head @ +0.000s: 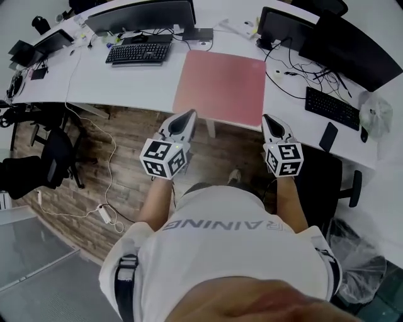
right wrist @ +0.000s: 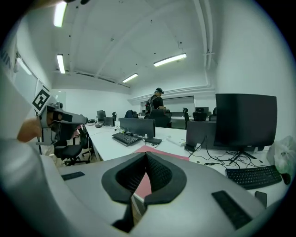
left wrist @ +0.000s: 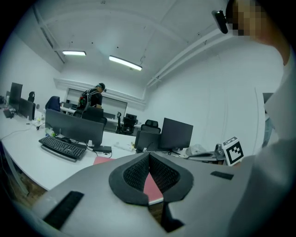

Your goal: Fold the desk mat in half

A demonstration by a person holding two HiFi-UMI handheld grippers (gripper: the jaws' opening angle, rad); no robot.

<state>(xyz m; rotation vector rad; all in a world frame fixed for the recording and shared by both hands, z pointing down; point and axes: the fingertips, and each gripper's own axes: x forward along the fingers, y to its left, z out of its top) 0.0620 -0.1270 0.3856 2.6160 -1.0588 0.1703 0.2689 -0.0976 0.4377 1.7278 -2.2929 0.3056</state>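
A pink desk mat (head: 221, 85) lies flat and unfolded on the white desk (head: 126, 82), its near edge at the desk's front edge. My left gripper (head: 186, 116) hovers over the floor just short of the mat's near left corner, jaws shut and empty. My right gripper (head: 271, 119) hangs just off the near right corner, likewise shut on nothing. In the left gripper view the mat (left wrist: 151, 186) shows behind the closed tips of the left gripper (left wrist: 149, 155). In the right gripper view the mat (right wrist: 157, 152) lies beyond the right gripper (right wrist: 146, 155).
A black keyboard (head: 139, 53) and monitor (head: 141, 15) stand left of the mat. Right of it are another monitor (head: 286, 26), loose cables (head: 296, 72), a second keyboard (head: 332, 107) and a phone (head: 328, 136). A black chair (head: 327, 176) stands by my right arm. A person (left wrist: 94, 97) stands in the background.
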